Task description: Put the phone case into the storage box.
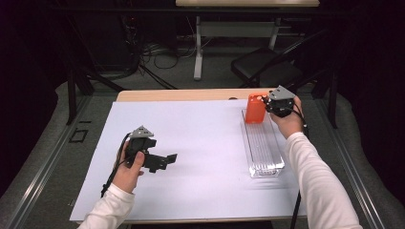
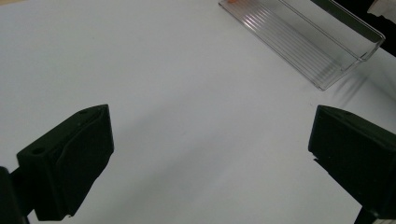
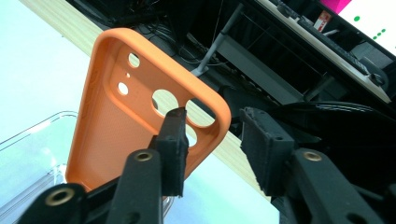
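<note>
Right fingers (image 3: pixel 210 140) parted, one inside the orange phone case (image 3: pixel 140 102), no squeeze; left fingers (image 2: pixel 210 158) wide open over the desk (image 1: pixel 191 143). Case stands upright at the clear tray's (image 1: pixel 262 148) far end. We judge the release step; next we back out without tipping it.

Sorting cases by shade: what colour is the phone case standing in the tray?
Orange phone case, clearest in the right gripper view.
</note>
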`<state>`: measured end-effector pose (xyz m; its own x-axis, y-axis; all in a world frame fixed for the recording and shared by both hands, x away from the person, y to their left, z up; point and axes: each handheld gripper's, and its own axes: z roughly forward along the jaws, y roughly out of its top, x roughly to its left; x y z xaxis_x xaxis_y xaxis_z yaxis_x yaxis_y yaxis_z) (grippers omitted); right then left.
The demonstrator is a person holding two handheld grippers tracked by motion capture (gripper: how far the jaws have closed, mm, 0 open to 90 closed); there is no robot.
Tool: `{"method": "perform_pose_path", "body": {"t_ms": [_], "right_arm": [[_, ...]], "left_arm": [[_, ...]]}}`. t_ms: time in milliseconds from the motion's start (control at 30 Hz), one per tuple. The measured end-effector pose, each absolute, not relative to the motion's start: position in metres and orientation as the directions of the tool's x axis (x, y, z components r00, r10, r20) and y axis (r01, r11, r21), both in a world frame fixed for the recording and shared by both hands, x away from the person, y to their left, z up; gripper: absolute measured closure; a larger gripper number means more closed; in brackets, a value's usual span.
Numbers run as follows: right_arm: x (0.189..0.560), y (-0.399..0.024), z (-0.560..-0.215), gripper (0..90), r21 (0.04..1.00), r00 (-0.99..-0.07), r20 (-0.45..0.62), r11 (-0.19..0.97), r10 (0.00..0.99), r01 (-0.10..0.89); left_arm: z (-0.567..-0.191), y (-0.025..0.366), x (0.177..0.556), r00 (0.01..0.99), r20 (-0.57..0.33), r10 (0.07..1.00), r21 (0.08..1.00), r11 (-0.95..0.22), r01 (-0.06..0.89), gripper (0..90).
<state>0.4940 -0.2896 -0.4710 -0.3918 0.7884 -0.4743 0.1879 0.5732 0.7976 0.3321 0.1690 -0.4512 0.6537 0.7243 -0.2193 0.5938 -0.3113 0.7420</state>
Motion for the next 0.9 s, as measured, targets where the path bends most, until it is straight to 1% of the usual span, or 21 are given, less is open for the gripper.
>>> {"method": "perform_pose_path", "body": {"t_ms": [300, 500, 633, 700, 833, 900], "right_arm": [[0.488, -0.287, -0.465, 50.4, 0.815, -0.397, -0.449, 0.549, 0.800, 0.186], [0.482, -0.284, -0.459, 49.7, 0.826, -0.408, -0.421, 0.528, 0.810, 0.197], [0.477, -0.283, -0.456, 50.1, 0.824, -0.417, -0.419, 0.530, 0.807, 0.199], [0.474, -0.283, -0.453, 49.8, 0.822, -0.406, -0.429, 0.535, 0.807, 0.196], [0.468, -0.283, -0.449, 48.4, 0.832, -0.417, -0.392, 0.510, 0.820, 0.220], [0.465, -0.283, -0.447, 44.3, 0.839, -0.418, -0.387, 0.502, 0.822, 0.210]], "left_arm": [[-0.450, 0.169, 0.333, 0.655, -0.219, 0.723, 0.741, -0.313, 0.594, 0.3], [-0.451, 0.170, 0.334, 0.649, -0.224, 0.727, 0.745, -0.301, 0.595, 0.3], [-0.451, 0.171, 0.336, 0.646, -0.232, 0.727, 0.748, -0.291, 0.596, 0.3], [-0.451, 0.171, 0.337, 0.645, -0.233, 0.728, 0.748, -0.290, 0.597, 0.3], [-0.452, 0.172, 0.338, 0.646, -0.232, 0.727, 0.747, -0.292, 0.597, 0.4], [-0.452, 0.172, 0.337, 0.647, -0.231, 0.727, 0.749, -0.292, 0.595, 0.4]]}}
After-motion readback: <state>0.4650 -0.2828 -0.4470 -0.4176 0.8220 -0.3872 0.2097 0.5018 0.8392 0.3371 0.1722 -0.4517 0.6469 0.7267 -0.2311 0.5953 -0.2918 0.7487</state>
